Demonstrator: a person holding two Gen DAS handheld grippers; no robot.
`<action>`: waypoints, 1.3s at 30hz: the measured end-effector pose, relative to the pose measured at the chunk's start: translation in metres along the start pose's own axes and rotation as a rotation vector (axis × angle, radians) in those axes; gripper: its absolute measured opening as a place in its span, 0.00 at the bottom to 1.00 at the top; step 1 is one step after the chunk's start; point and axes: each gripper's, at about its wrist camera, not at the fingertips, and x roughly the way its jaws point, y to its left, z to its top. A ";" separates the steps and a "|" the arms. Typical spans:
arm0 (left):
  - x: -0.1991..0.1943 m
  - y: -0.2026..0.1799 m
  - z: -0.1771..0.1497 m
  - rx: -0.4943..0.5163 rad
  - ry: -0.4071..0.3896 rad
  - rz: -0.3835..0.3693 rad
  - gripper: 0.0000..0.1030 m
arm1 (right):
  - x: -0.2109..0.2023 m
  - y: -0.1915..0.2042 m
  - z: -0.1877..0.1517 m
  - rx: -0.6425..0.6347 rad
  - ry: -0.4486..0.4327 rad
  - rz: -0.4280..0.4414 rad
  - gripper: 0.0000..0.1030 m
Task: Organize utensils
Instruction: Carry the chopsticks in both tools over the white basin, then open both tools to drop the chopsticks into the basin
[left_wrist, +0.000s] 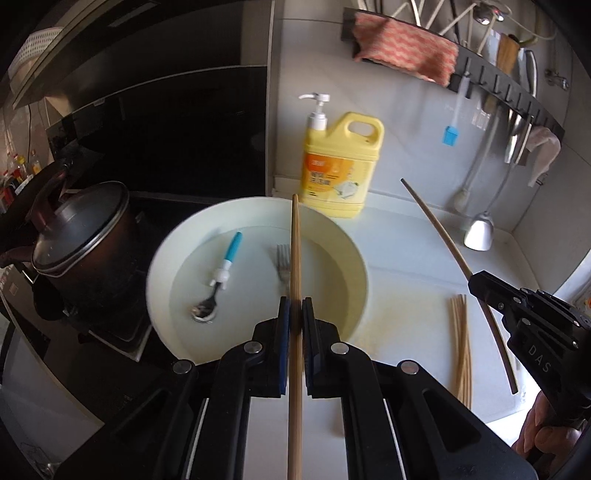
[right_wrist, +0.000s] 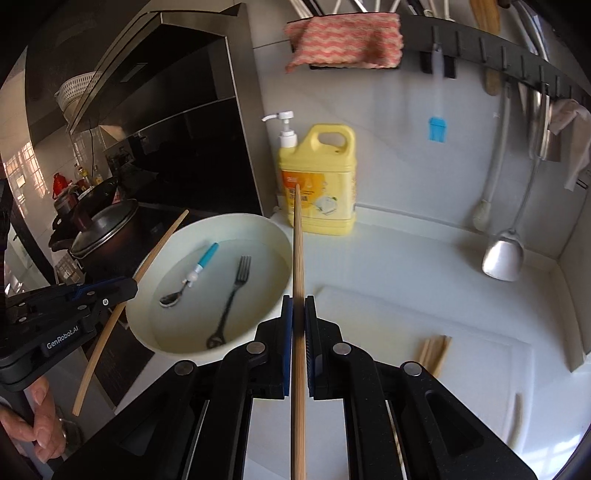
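In the left wrist view my left gripper (left_wrist: 295, 306) is shut on one wooden chopstick (left_wrist: 295, 251), held above a pale bowl (left_wrist: 162, 266). A blue-handled spoon (left_wrist: 221, 273) and a fork (left_wrist: 283, 266) lie in that bowl. My right gripper (left_wrist: 475, 285) hovers at the right, shut on a second chopstick (left_wrist: 439, 229). Several chopsticks (left_wrist: 461, 343) lie bundled on the white board below it. In the right wrist view my right gripper (right_wrist: 298, 306) clamps its chopstick (right_wrist: 298, 251), and the left gripper (right_wrist: 132, 287) holds the other chopstick (right_wrist: 159, 247) beside the bowl (right_wrist: 258, 232).
A yellow detergent bottle (left_wrist: 338, 170) stands behind the bowl. A lidded dark pot (left_wrist: 81, 236) sits on the stove at left. A wall rail (left_wrist: 509, 92) carries a pink cloth (left_wrist: 402, 48), a blue brush (left_wrist: 451, 134) and a ladle (left_wrist: 479, 230). A hand (right_wrist: 40, 432) grips the left tool.
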 end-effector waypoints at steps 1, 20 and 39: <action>0.006 0.014 0.005 -0.001 0.007 -0.001 0.07 | 0.010 0.010 0.005 0.009 0.005 0.002 0.06; 0.137 0.103 0.037 0.049 0.170 -0.097 0.07 | 0.178 0.085 0.025 0.189 0.230 0.042 0.06; 0.161 0.103 0.031 0.046 0.245 -0.029 0.48 | 0.197 0.074 0.022 0.188 0.311 0.031 0.15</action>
